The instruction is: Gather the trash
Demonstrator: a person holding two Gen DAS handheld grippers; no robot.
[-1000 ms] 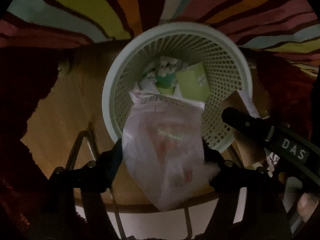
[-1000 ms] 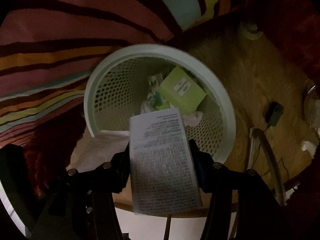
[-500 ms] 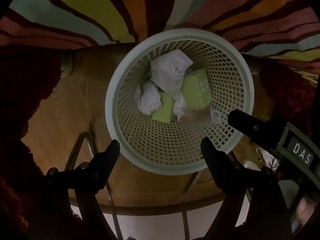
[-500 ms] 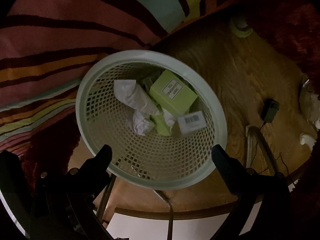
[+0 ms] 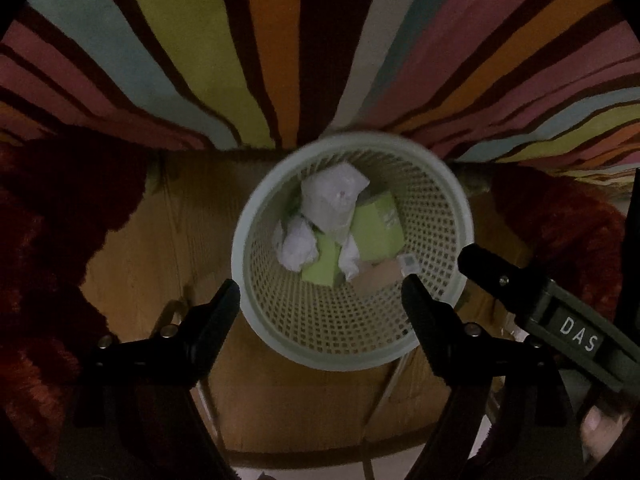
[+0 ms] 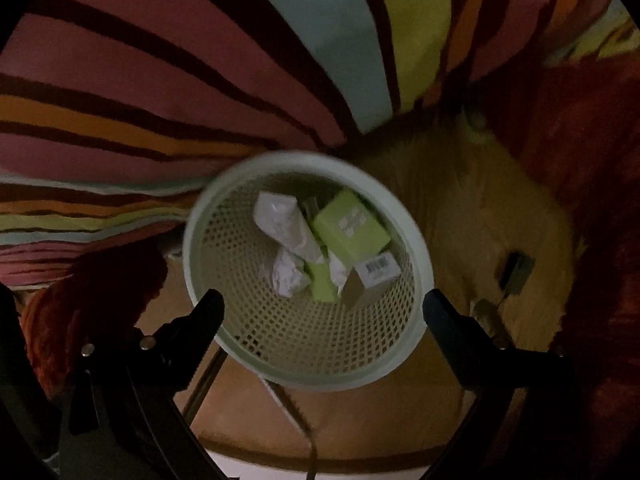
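Left tongs [image 5: 320, 286] gape empty above the mesh basket [image 5: 256, 216] holding crumpled plastic bag [image 5: 334, 196] and green box [image 5: 376, 228]

A pale mint perforated plastic basket [image 5: 352, 344] holds lime-green cardboard boxes [image 6: 350, 228] and crumpled white wrappers [image 5: 296, 246] (multicoloured striped rug [image 5: 280, 40] across the upper frame).
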